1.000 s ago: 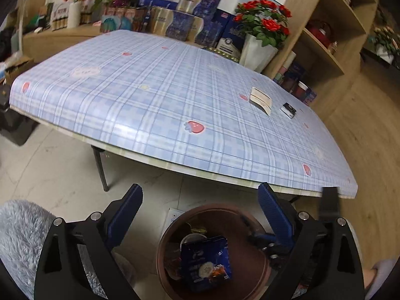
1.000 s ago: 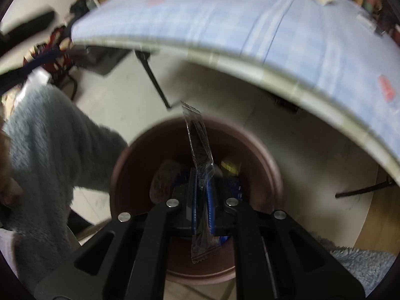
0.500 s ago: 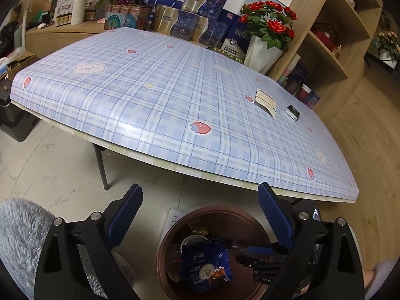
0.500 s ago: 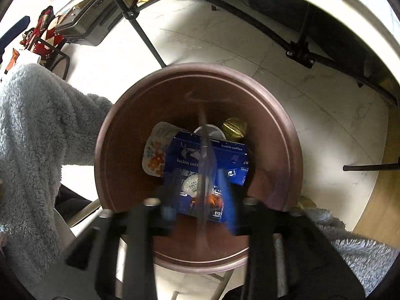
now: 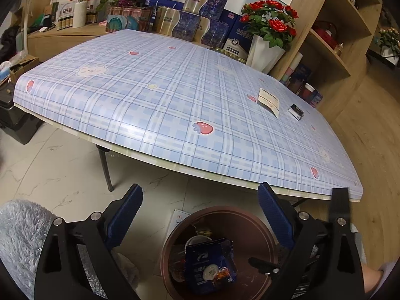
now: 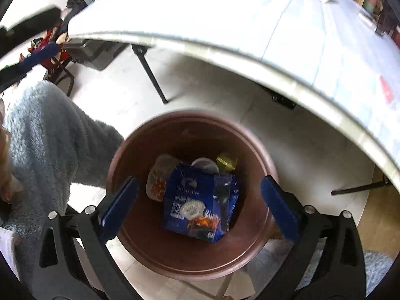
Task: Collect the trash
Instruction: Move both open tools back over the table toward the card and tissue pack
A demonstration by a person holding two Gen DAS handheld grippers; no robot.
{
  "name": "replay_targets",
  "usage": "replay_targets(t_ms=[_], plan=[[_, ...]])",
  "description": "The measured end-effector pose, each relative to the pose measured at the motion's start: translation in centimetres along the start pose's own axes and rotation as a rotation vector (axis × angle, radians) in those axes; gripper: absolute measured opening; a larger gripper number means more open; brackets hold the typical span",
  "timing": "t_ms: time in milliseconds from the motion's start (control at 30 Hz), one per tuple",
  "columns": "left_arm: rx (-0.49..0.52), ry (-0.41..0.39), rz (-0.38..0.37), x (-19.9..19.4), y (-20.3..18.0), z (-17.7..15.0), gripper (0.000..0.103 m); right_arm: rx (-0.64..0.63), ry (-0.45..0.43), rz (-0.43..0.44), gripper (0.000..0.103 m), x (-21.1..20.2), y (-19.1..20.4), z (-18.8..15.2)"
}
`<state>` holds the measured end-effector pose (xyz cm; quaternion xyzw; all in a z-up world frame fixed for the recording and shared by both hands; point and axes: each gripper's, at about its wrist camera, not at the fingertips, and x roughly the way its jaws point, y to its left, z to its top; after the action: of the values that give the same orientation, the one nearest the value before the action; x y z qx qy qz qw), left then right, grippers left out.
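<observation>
— Two black grippers with blue pads, and we take the left wrist view first: our left gripper (image 5: 200, 215) hangs with its jaws spread wide and nothing between them, over the white marble floor just in front of the near edge of the blue plaid-covered table (image 5: 155, 105).

— We see the round brown plastic bin (image 5: 252, 225) below that edge, with a dark blue coffee bag (image 5: 210, 265) lying inside. On the table, near its right edge, rest a folded cream paper card (image 5: 268, 99) and, just beside it, a small black box (image 5: 295, 111).

— In the right wrist view, our right gripper (image 6: 198, 202) points down over the bin's mouth; its jaws are opening and grip nothing.

— Between them, lower down, a clear plastic wrapper (image 6: 222, 200) lies on the blue bag, inside the bin (image 6: 140, 150). A fuzzy grey-blue sleeve (image 6: 50, 135) shows at the left.
</observation>
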<state>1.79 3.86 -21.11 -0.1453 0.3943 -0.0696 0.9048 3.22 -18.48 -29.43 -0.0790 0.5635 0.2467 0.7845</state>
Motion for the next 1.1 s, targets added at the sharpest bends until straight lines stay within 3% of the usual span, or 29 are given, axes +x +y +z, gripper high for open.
replay_targets(t_ms=[233, 567, 867, 1100], plan=[[0.0, 0.023, 0.033, 0.6, -0.2, -0.1, 0.091, 0.022, -0.141, -0.01, 0.097, -3.7, -0.8, 0.6], [0.044, 0.017, 0.064, 1.2, -1.3, 0.6, 0.091, -0.002, -0.223, -0.031, 0.097, -8.1, -3.4, 1.2], [0.069, -0.033, 0.073, 2.2, -2.4, 4.5, 0.091, 0.014, -0.289, -0.08, 0.097, -11.5, -7.7, 4.2], [0.18, -0.022, 0.049, 4.4, -6.0, 7.7, 0.091, 0.05, -0.296, -0.128, 0.097, -11.8, -11.6, 6.3]])
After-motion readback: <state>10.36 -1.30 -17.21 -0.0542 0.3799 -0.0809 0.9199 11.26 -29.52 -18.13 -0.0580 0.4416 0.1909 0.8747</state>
